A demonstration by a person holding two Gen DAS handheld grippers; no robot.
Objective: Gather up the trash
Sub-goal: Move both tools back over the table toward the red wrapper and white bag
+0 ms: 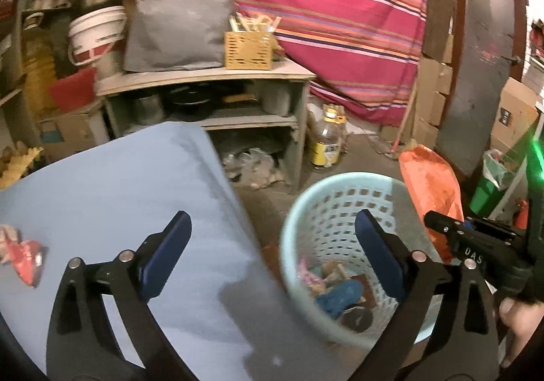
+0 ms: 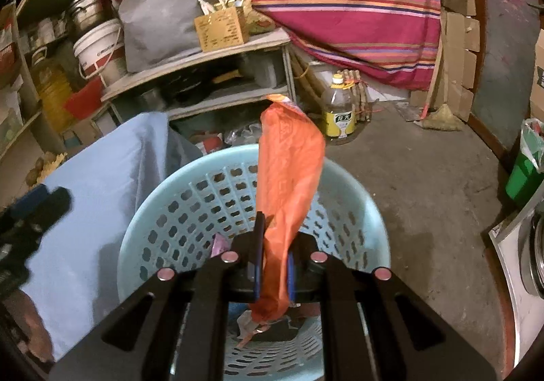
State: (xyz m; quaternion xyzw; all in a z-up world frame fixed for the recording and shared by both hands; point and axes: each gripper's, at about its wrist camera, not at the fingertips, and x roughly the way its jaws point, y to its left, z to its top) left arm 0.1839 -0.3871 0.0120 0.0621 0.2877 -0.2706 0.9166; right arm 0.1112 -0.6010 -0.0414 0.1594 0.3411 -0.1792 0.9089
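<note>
We find the right gripper [image 2: 272,262] clamped on an orange wrapper [image 2: 289,177], which stands up from the jaws directly above the basket [image 2: 357,211]. The wrapper is not yet released. The left gripper [image 1: 272,245] has its jaws wide apart with nothing between them; it hangs over the edge of the blue cloth [image 1: 119,177] and the near rim of the basket.

Inside the basket we note several pieces already collected: pink, blue and brown scraps lying on its floor. We judge the task well under way.

Outstanding: one red wrapper [image 1: 25,255] lies on the blue cloth, well apart from the basket. Farther off, crumpled clear plastic [image 1: 255,163] sits under the shelf [image 1: 204,75], and a bottle [image 1: 328,139] stands on the floor beyond; whether these count as trash we cannot tell.
</note>
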